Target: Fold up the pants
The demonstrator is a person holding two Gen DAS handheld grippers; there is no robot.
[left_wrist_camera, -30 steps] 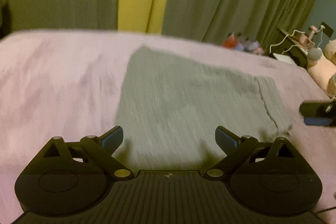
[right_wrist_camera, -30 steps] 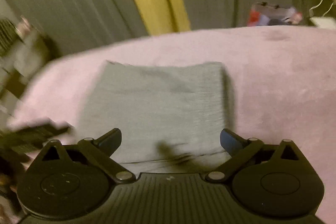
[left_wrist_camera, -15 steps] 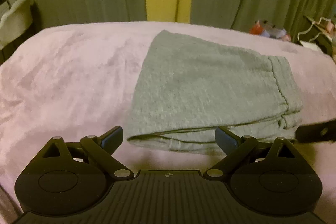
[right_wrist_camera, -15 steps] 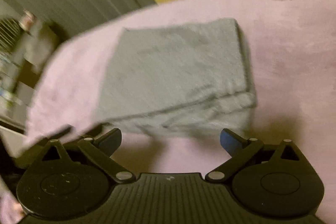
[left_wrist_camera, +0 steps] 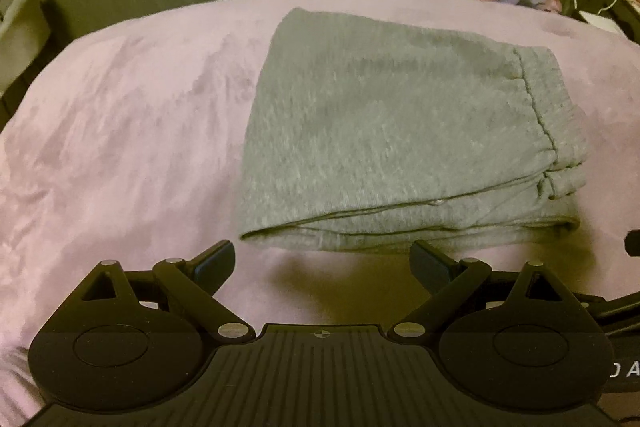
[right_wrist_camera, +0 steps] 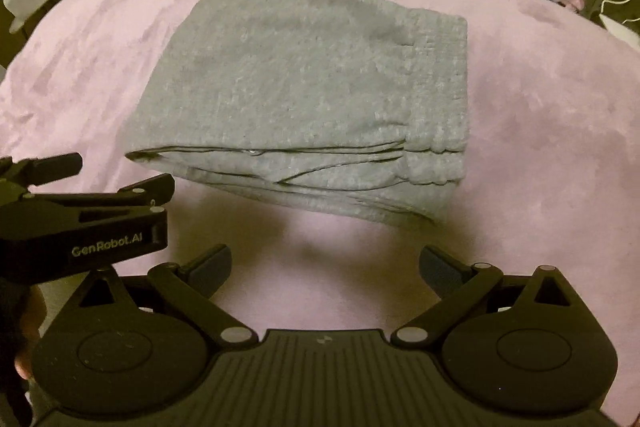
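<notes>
Pants [left_wrist_camera: 392,143], grey and folded into a thick stack, are seen lying mid-frame on the pink bed [left_wrist_camera: 120,131]. Both the left gripper [left_wrist_camera: 322,263] and the right gripper [right_wrist_camera: 325,265] are held wide apart at the bottom of the frame, nothing being gripped, just short of the stack's near edge.

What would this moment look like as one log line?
pants: folded, on pink blanket | left gripper: open, empty | right gripper: open, empty
</notes>
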